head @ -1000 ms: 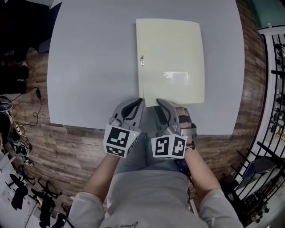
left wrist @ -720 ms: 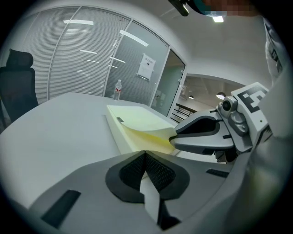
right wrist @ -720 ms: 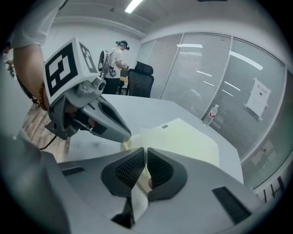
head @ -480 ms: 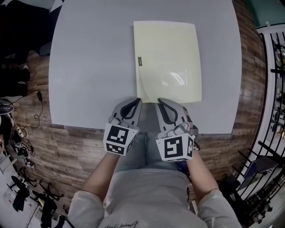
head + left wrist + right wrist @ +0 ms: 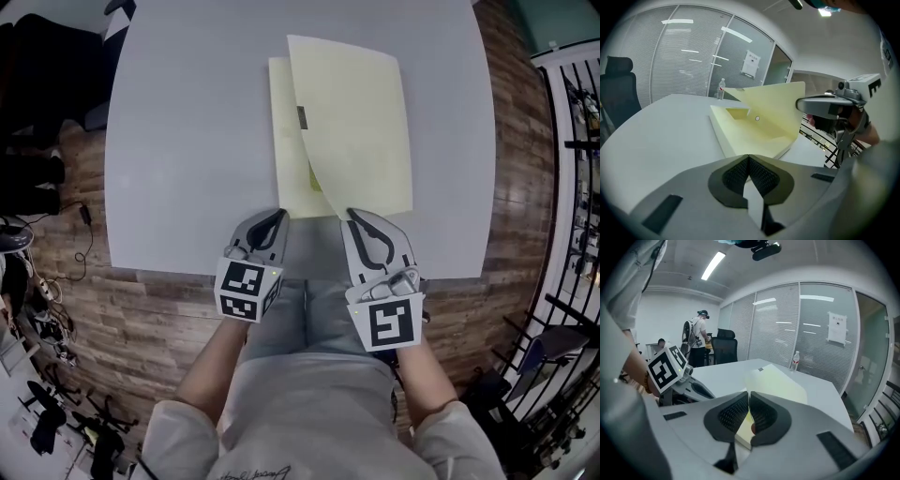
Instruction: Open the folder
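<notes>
Right gripper (image 5: 354,215) clamps the folder (image 5: 361,122) by its raised cover; left gripper (image 5: 277,217) clenched nearby.

L tongs (image 5: 279,215) pinched together; R tongs (image 5: 353,215) clamped, higher, alongside

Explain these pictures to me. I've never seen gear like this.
There is no robot here: a person holds two hand tools, each with two fingers. The top-down picture comes from a camera on the person's head. The other two come from cameras riding on the tools, each looking along its own fingers. On the grey table lies a pale yellow folder. The right gripper pinches the folder's front cover at its near edge and holds it raised. The left gripper is shut on nothing, by the folder's near left corner.
</notes>
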Motion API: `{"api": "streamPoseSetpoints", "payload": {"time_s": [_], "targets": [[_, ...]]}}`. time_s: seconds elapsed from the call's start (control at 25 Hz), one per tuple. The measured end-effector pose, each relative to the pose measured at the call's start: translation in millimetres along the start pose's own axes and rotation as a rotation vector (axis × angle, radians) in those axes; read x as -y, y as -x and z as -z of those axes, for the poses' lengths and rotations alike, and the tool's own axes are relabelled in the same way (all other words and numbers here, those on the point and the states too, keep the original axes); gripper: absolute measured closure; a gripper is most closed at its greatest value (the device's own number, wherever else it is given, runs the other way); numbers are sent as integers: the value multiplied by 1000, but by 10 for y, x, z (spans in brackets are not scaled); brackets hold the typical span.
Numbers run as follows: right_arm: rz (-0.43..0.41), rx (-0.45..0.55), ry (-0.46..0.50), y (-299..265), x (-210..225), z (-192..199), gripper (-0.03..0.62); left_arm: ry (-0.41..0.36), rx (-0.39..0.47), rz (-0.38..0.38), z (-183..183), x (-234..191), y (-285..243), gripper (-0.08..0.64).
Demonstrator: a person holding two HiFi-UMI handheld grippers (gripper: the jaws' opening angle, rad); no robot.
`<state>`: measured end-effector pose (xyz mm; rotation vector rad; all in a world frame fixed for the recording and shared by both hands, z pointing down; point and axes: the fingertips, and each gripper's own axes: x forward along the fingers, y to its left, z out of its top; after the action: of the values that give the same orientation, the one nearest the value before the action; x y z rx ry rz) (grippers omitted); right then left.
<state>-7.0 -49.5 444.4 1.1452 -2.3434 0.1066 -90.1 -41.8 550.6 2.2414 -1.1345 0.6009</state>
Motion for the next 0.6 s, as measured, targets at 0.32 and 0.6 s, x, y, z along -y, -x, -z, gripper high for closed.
{"api": "streamPoseSetpoints", "payload": {"time_s": [0.32,0.6], "targets": [[127,128,-209,281,362,-168,561,-22,-11,5,-65,66,-99,551],[195,131,-284,623,752,14,565,-64,-21,-12,-49,30,-181,551]]}}
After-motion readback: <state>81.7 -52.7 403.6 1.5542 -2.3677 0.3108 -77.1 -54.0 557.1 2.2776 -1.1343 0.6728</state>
